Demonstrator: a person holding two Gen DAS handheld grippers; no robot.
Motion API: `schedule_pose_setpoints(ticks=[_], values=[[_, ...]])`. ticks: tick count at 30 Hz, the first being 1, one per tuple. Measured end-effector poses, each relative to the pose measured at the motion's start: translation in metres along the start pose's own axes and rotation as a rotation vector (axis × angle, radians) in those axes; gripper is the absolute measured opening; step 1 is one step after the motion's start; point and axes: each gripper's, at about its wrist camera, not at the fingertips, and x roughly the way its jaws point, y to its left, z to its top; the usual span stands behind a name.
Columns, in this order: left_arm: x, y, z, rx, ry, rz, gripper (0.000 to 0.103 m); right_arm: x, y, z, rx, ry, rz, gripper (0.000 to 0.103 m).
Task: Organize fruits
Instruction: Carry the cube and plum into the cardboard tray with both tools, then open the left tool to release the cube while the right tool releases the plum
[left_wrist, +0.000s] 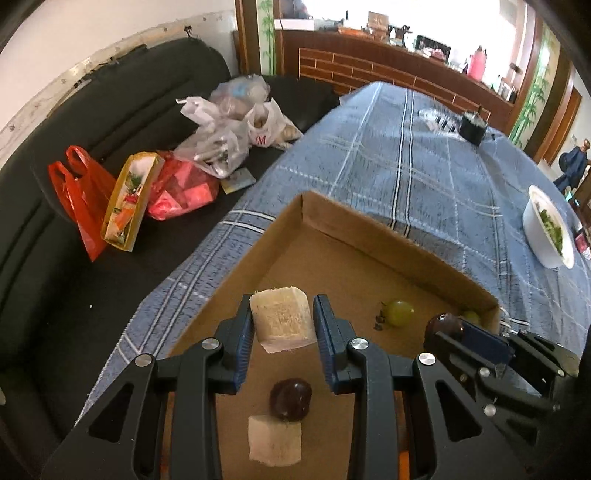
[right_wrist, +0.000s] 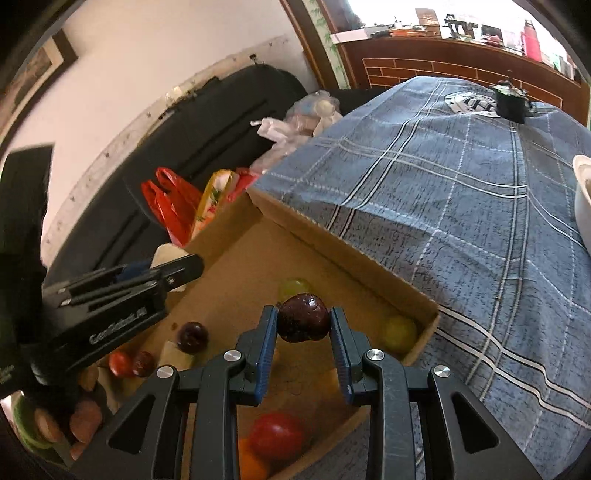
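- Two pieces held above the cardboard box (left_wrist: 325, 225): pale sugarcane chunk (left_wrist: 282, 319) clamped in left gripper (left_wrist: 283, 325), dark cherry (right_wrist: 303, 322) pinched in right gripper (right_wrist: 303, 326).
- On box floor: another chunk (left_wrist: 275, 437) touching a cherry (left_wrist: 290, 399) (both below left gripper), green grapes (left_wrist: 399, 312), red tomato (right_wrist: 277, 435).
- Underneath, blue plaid cloth (left_wrist: 406, 162); white bowl (left_wrist: 546, 232) well apart.

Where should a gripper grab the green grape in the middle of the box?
Around its fat middle, coming straight down from above. The green grape is round and lies loose on the floor of the cardboard box, away from the walls, so fingers fit on both sides. It looks smooth and may roll, so a gentle, centred pinch is probably safest.
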Motion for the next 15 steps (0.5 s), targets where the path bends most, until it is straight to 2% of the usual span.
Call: schedule_pose_setpoints(ticks=[8,13,15], values=[[0.018,-0.004,0.000,0.008,0.040,0.018,0.029,0.014,0.000,0.000,-0.016,0.022,-0.013,0.030],[0.032,-0.002,-0.002,-0.002,0.098,0.019,0.030,0.016,0.002,0.000,-0.040,0.020,-0.023,0.032],[0.030,-0.003,-0.003,0.006,0.094,0.021,0.030,0.014,0.003,0.000,-0.042,0.013,-0.024,0.034]])
